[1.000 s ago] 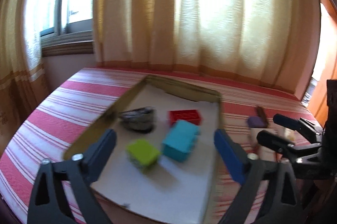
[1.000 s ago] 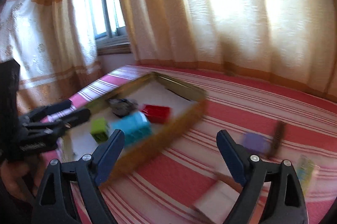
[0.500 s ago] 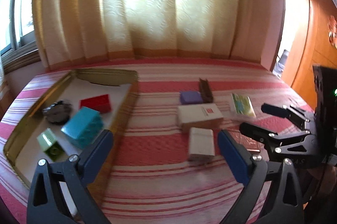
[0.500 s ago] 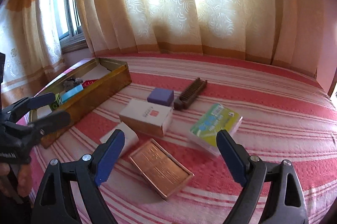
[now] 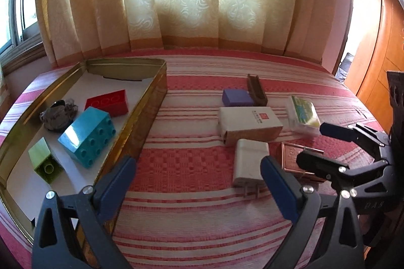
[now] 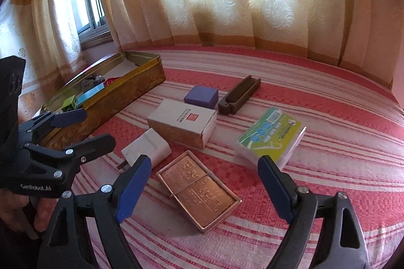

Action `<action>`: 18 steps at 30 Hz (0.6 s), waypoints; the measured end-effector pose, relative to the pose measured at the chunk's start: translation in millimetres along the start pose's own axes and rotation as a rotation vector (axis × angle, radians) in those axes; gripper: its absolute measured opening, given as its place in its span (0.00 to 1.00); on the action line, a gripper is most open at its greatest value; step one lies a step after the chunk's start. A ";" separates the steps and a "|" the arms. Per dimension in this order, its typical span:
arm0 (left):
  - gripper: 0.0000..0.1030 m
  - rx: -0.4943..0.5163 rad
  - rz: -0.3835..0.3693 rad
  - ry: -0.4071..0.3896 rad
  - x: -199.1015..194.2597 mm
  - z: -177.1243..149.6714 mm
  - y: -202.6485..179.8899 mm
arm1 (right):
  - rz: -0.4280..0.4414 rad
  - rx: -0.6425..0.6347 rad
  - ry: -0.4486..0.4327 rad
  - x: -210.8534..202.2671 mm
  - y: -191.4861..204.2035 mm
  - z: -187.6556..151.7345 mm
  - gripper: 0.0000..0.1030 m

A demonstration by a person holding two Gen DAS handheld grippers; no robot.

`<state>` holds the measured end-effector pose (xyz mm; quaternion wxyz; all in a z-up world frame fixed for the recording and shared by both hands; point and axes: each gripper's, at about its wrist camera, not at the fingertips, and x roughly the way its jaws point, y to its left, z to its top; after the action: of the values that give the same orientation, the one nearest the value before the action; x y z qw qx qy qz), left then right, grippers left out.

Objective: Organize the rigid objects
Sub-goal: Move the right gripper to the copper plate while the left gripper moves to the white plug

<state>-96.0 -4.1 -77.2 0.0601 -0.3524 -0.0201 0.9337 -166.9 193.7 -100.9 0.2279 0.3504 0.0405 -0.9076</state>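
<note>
- You have a gold tin tray (image 5: 149, 102) at about nine o'clock in the left wrist view, and it already holds a teal brick (image 5: 87, 135), a red brick (image 5: 107, 102), a green brick (image 5: 44, 159) and a dark crumpled thing (image 5: 58, 115). I judge that part done.
- You still have six things loose on the striped bedspread (image 5: 192, 163), all clear of the tray, so by my reading about half the sorting is left.
- The white box with a red mark (image 6: 183, 121) lies at the centre of the right wrist view, the green-printed card pack (image 6: 270, 140) at three o'clock of it.
- The copper-coloured tin (image 6: 199, 189) lies at six o'clock of that box; the white plug adapter (image 6: 146, 147) sits just beside the box at eight o'clock.
- The dark comb-like case (image 6: 240, 94) and the purple block (image 6: 202, 97) lie at twelve o'clock of the box, close together.
- Your right gripper (image 6: 203, 184) hangs tilted down over the copper-coloured tin. Its jaws are closing, the tin lies below the gap, and the pads do not press on it.
- Your left gripper (image 5: 198, 179) points down at the bedspread between tray and adapter, jaws wide apart, nothing between them.
</note>
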 end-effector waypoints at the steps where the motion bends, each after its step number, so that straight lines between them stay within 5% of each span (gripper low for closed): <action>1: 0.97 0.000 0.000 0.000 -0.1 0.0 -0.2 | 0.009 -0.005 0.007 1.3 0.9 -0.1 0.83; 14: 0.97 0.013 0.005 0.011 3.2 0.4 -2.9 | 0.090 -0.041 0.102 17.2 8.7 -3.7 0.75; 18: 0.97 0.036 0.003 0.010 3.4 0.1 -8.4 | 0.069 -0.038 0.128 20.8 7.1 -5.2 0.57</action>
<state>-97.8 4.6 -78.7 0.0651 -0.3560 -0.0027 0.9322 -174.1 180.5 -117.8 0.2625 0.4045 0.0599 -0.8740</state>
